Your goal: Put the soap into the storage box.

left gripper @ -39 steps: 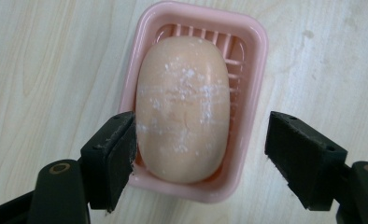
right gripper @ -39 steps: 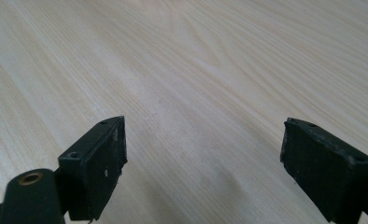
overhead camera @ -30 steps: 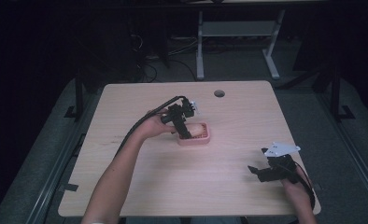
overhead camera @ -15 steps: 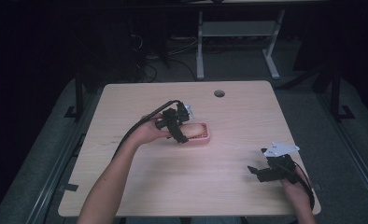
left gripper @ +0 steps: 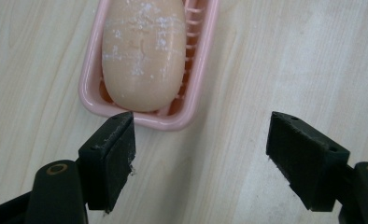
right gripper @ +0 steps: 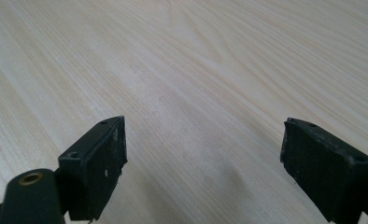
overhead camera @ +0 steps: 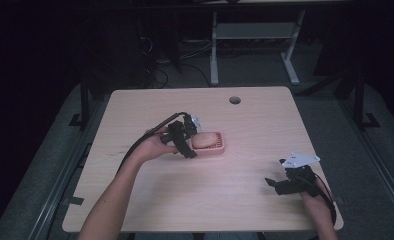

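Note:
A peach bar of soap [overhead camera: 204, 140] [left gripper: 142, 51] lies in a pink slatted soap dish [overhead camera: 220, 148] [left gripper: 198, 70] near the middle of the wooden table [overhead camera: 235, 210]. My left gripper [overhead camera: 191, 141] [left gripper: 201, 154] is open just left of the dish, its jaws wide apart with bare wood between them; one jaw sits close to the dish's near end. My right gripper [overhead camera: 275, 184] [right gripper: 203, 163] rests low over the table near the front right corner, open, with nothing between its jaws.
A round cable hole [overhead camera: 234, 100] sits at the table's far edge. Beyond the table stand a white metal frame [overhead camera: 255, 35] and cables on a dark floor. Bare wood lies between the two grippers.
My left gripper has let go of the soap and drawn back to the left and down from over the dish, leaving the soap in view. The right gripper has stayed put.

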`<move>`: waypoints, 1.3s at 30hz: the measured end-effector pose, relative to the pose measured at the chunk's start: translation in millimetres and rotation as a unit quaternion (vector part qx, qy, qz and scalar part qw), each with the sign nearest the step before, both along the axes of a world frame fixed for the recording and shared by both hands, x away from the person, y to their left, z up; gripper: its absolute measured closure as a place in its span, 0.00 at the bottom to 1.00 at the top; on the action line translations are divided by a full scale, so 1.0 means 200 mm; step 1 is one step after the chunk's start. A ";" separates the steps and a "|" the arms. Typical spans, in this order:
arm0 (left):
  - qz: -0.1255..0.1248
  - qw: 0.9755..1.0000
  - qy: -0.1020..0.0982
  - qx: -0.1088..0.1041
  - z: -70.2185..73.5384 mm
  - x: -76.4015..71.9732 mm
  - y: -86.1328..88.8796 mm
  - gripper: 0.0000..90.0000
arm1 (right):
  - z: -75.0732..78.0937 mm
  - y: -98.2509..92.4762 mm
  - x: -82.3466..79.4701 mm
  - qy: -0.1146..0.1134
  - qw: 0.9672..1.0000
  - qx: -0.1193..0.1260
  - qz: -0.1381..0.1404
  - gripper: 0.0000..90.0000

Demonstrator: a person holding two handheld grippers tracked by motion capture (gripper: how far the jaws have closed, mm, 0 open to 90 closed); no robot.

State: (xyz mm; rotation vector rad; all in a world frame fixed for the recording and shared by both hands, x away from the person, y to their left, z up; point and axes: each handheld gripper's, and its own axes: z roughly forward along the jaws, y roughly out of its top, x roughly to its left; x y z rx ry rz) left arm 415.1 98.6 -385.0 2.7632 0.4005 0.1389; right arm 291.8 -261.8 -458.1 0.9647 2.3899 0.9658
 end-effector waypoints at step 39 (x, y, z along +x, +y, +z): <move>0.033 0.999 0.002 -0.027 -0.08 -0.21 0.24 0.25 | -0.01 0.02 0.00 0.007 1.000 -0.008 -0.002 0.16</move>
